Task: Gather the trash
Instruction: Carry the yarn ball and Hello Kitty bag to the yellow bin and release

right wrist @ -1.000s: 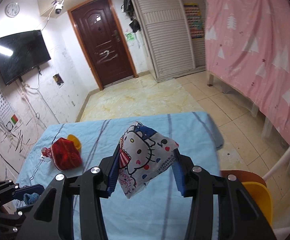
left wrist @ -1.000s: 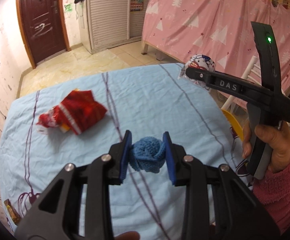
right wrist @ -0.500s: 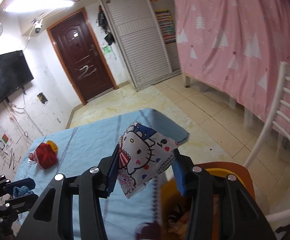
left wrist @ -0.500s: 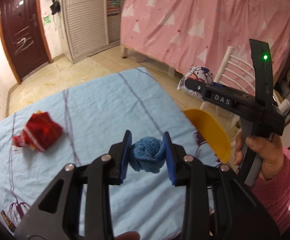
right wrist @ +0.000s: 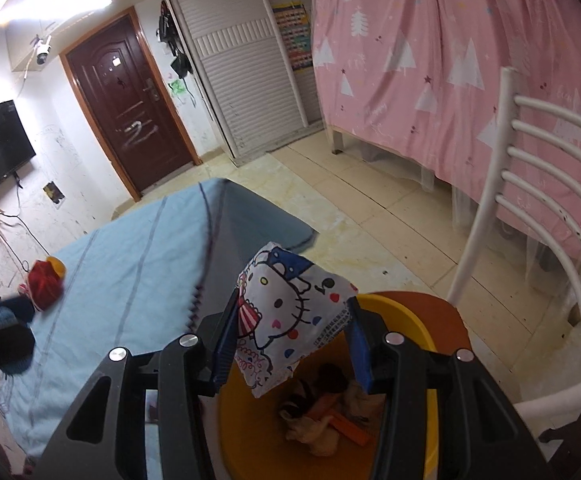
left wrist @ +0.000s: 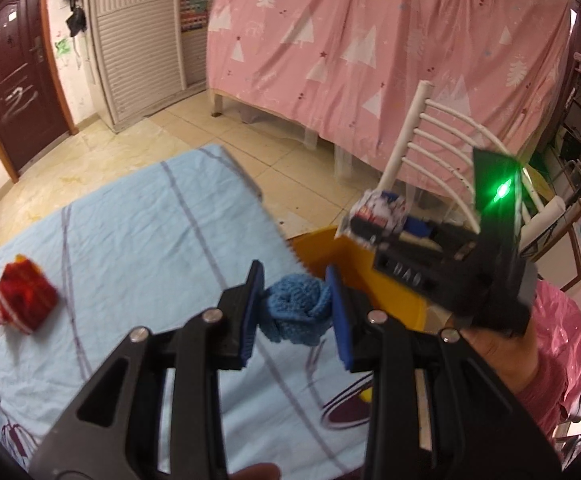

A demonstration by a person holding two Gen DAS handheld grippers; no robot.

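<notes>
Two pieces of trash are being carried to the yellow basin (right wrist: 422,328), which is standing on the round brown seat of a white chair (right wrist: 530,184) just beside the table.

The right gripper (right wrist: 294,340) is being held over the basin, and its jaws are closed on a cartoon snack bag (right wrist: 290,312). The left gripper (left wrist: 294,312) is being held above the table edge, near the basin rim, and its jaws are pressed narrow on a blue knitted ball (left wrist: 296,308).

To do this step well, each piece should be brought fully above the inside of the basin before the jaws are opened. The snack bag is probably very light, so it is better released low, otherwise it may float to the side and fall on the floor. The grippers are close together, so the pieces should be dropped one after the other.

The snack bag is a thin, shiny plastic film, crumpled and flat, with a printed cat face and dots. The knitted ball is soft wool with a rough ribbed surface, and it is being squeezed a little by the pads. The basin looks like smooth hard plastic, and some brown and orange scraps are already lying in it. A crumpled red wrapper (left wrist: 22,302) is still lying on the light blue tablecloth (left wrist: 150,248), which is wrinkled cloth with thin purple stripes.
</notes>
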